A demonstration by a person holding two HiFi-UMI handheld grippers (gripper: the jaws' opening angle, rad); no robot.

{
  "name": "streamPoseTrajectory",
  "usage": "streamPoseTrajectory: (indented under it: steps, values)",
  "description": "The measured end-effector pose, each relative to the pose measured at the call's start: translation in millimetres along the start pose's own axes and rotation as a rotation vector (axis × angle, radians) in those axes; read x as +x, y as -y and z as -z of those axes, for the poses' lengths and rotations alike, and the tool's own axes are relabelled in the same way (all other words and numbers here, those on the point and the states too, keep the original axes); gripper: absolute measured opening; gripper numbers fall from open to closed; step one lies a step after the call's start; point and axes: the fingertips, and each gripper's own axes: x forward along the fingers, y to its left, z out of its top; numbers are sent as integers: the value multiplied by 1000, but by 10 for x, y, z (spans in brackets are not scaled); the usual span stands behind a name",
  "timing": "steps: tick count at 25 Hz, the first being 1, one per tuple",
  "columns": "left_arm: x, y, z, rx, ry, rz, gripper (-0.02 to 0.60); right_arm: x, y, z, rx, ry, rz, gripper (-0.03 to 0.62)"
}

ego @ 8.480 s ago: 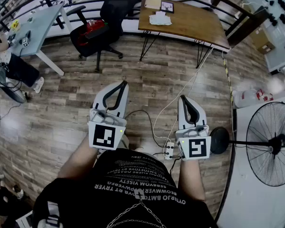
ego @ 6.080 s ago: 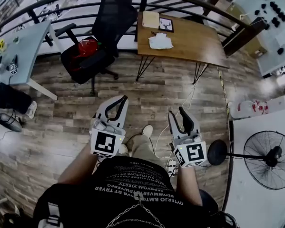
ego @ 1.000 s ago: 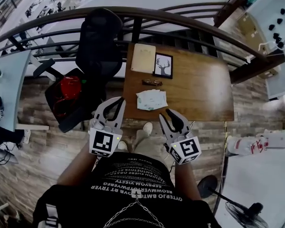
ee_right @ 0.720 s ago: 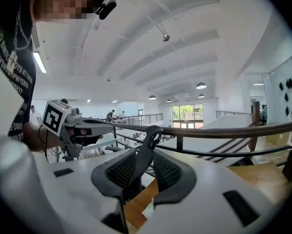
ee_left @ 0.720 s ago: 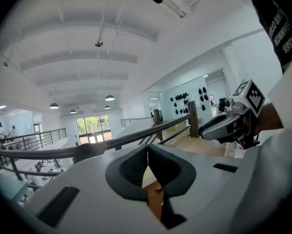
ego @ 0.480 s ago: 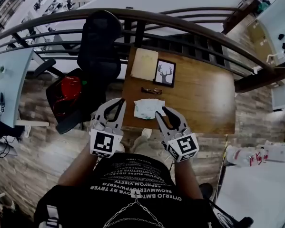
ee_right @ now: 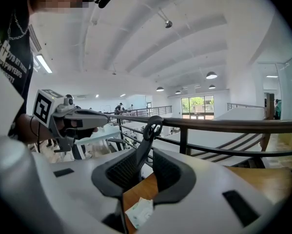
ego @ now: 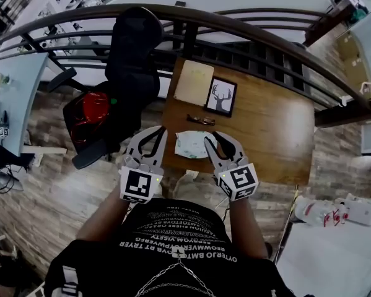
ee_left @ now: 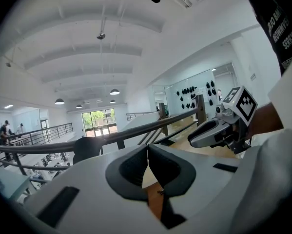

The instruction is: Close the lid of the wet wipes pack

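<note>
Left tool [ego: 160,130]: jaws pressed together, empty, held at the left near corner of the brown wooden surface [ego: 272,135].

Right tool [ego: 215,140]: jaws spread and just been closing a little, nothing between them. It hangs over the right end of the soft white wet wipes pack [ego: 189,145], pads clear of it.

The pack lies flat near the surface's near edge; lid state unreadable.

Beyond it: black-framed deer picture [ego: 221,96], pale rectangular board [ego: 194,82]. Bare wood spreads rightward.

Left of the surface: black office chair [ego: 132,48], then wood-plank floor [ego: 49,184].

Dark metal railing [ego: 247,26] runs along the far edge.
</note>
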Motion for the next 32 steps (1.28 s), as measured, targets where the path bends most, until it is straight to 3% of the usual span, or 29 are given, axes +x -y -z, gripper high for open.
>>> streamPoseTrajectory:
  steps: [6,13,19,24,32]
  values:
    - [129,-30,207,-42,-55,-25,29,302,220,433,32,-81,-24,103]
    - [282,-11,258,-64,-53,-40,29,564,416,960,34,-162,-24,24]
    - [371,48,353,-45,-81,-27,29,812,572,1412,59,-237,-20,15]
    - [434,15,392,-34,-94,-31,29,1007,822,1863,96,-329,32,15]
    - [432,-24,369,-13,-101,-18,29,1178,903,2238,141,-397,47,15]
